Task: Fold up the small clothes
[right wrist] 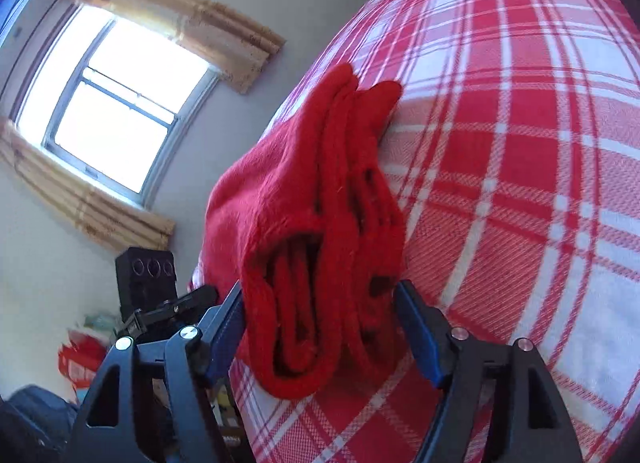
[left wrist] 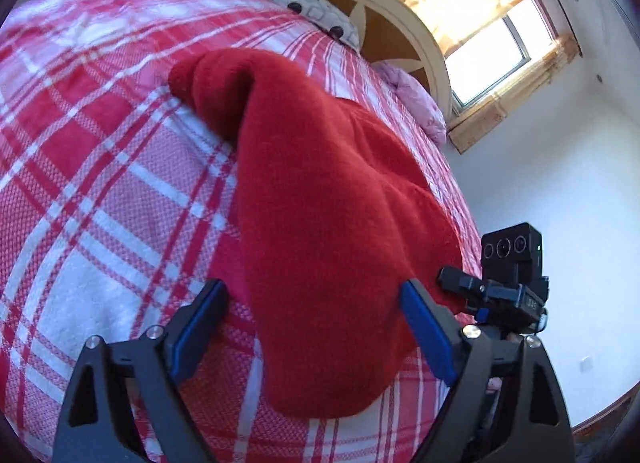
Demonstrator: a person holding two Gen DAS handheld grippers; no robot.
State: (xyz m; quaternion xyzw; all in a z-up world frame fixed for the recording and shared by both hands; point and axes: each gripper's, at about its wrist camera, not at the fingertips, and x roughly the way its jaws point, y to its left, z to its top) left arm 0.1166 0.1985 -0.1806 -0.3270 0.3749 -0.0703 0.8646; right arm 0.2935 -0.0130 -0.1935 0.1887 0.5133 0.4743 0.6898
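Note:
A folded red knit garment (left wrist: 320,183) lies on the red-and-white plaid bed cover (left wrist: 100,183), near the bed's edge. My left gripper (left wrist: 312,287) stands open and wide. The garment's near end lies between its blue pads, with a gap on the left side. In the right wrist view the same garment (right wrist: 304,191) shows its stacked folds end-on. My right gripper (right wrist: 320,285) is open around that layered end, and the cloth brushes the left pad (right wrist: 228,319) without being squeezed. The plaid cover (right wrist: 520,183) fills the right of that view.
A cream headboard (left wrist: 400,23), a white buttoned pillow (left wrist: 316,11) and a pink pillow (left wrist: 416,99) are at the bed's far end. A bright window (left wrist: 500,51) is in the wall beyond. A black three-lens block (left wrist: 508,259) sits close on the right. Red bags (right wrist: 80,359) lie on the floor.

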